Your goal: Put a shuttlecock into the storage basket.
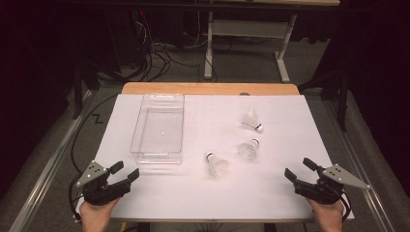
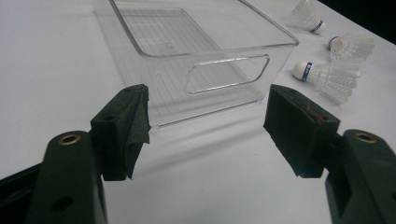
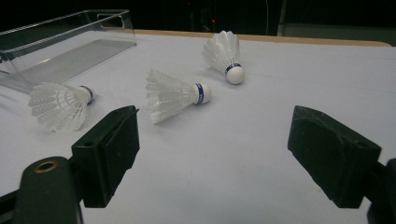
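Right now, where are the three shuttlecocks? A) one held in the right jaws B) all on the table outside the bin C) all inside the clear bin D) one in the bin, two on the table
B: all three shuttlecocks lie on the white table, right of the empty clear bin.

The white table (image 1: 270,188) is evenly bright under light from above, while the room around it is almost black. Shadows are soft and short beside the shuttlecocks (image 1: 217,164) and under the clear plastic bin (image 2: 196,51). The high view is low in detail. In both gripper views the near tongs are dark and slightly out of focus, and the far edges are dim.
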A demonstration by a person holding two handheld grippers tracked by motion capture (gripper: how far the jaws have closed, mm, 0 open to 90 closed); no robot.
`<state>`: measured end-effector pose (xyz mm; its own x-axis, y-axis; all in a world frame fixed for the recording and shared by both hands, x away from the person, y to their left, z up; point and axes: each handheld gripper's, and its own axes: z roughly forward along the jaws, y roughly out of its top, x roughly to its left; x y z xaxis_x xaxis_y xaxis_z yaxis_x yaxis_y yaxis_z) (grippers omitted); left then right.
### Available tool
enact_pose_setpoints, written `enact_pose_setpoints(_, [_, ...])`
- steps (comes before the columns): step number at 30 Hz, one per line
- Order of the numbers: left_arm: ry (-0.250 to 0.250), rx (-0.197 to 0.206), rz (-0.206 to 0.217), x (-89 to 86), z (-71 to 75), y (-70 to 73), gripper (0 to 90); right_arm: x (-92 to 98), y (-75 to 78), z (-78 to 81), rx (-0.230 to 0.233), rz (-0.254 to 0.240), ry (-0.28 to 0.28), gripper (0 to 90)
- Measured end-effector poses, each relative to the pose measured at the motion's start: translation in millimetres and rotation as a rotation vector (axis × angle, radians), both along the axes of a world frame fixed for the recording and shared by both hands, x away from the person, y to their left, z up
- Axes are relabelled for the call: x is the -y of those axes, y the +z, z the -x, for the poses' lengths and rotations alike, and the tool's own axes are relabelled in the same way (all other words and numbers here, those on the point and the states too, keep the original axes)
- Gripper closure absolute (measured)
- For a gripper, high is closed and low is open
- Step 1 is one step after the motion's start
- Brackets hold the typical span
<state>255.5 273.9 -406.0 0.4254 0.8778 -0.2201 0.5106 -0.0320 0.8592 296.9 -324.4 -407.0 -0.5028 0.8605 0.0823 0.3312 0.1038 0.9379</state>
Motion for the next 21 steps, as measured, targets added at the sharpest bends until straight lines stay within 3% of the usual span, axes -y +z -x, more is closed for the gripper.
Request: enact_pose_setpoints(21, [-0.005, 0.009, 0.002, 0.1, -3.4, 0.3, 32.1, 0.4, -0.8, 0.0, -0.006, -0.004, 0.0, 17.5])
